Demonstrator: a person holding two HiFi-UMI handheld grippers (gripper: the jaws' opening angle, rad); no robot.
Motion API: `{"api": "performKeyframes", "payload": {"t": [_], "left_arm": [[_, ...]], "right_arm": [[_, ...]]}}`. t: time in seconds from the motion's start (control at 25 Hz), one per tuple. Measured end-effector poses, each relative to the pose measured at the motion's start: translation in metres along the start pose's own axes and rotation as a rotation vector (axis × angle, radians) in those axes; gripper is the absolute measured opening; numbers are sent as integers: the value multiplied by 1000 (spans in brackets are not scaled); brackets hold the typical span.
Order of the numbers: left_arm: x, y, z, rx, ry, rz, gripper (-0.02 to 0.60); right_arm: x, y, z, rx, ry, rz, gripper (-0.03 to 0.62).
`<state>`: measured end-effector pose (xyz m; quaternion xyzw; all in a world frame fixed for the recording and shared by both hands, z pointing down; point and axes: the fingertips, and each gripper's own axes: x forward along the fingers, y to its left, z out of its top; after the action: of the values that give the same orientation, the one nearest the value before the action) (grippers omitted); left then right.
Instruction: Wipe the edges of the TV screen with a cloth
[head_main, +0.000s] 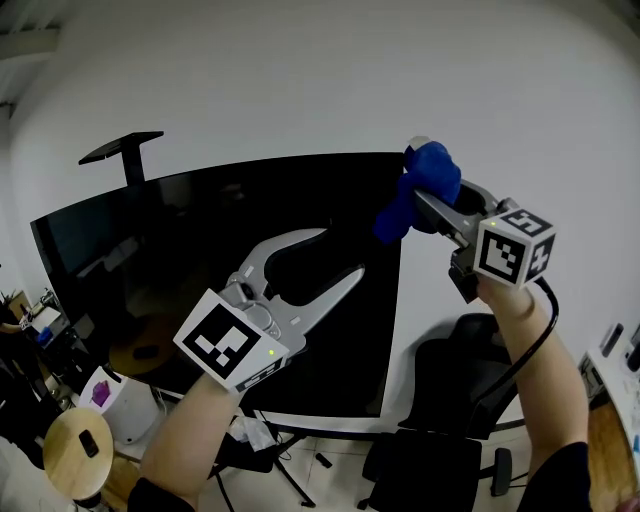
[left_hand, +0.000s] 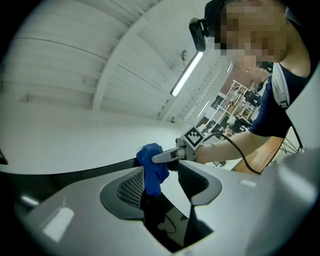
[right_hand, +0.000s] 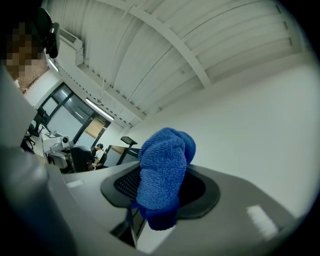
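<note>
The right gripper's (right_hand: 165, 195) jaws are clamped on the blue cloth (right_hand: 166, 160), a soft, light terry wad at the TV screen's (head_main: 200, 250) upper right corner. Held low, it likely leaves loose pile to drag along the fragile edge. The left gripper's (head_main: 338, 255) jaws stand apart, empty, before the screen's middle.

An office-like workroom: black swivel chair (head_main: 455, 378), big TV screen (head_main: 150, 250), ceiling strip light (left_hand: 186, 75), cluttered shelves (left_hand: 234, 97).
</note>
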<state>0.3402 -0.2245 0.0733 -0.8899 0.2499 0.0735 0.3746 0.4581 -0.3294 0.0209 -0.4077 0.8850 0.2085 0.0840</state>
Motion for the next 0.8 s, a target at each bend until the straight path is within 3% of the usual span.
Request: {"api": "performKeyframes", "payload": {"t": [0.36,0.8], "left_arm": [[25,9,-10,-35,-15,19,193],[27,10,-37,-100,45,41,193]], "right_arm": [[34,-20,4,115,-24,66,196],[33,-15,7,97,-39,87,195]]}}
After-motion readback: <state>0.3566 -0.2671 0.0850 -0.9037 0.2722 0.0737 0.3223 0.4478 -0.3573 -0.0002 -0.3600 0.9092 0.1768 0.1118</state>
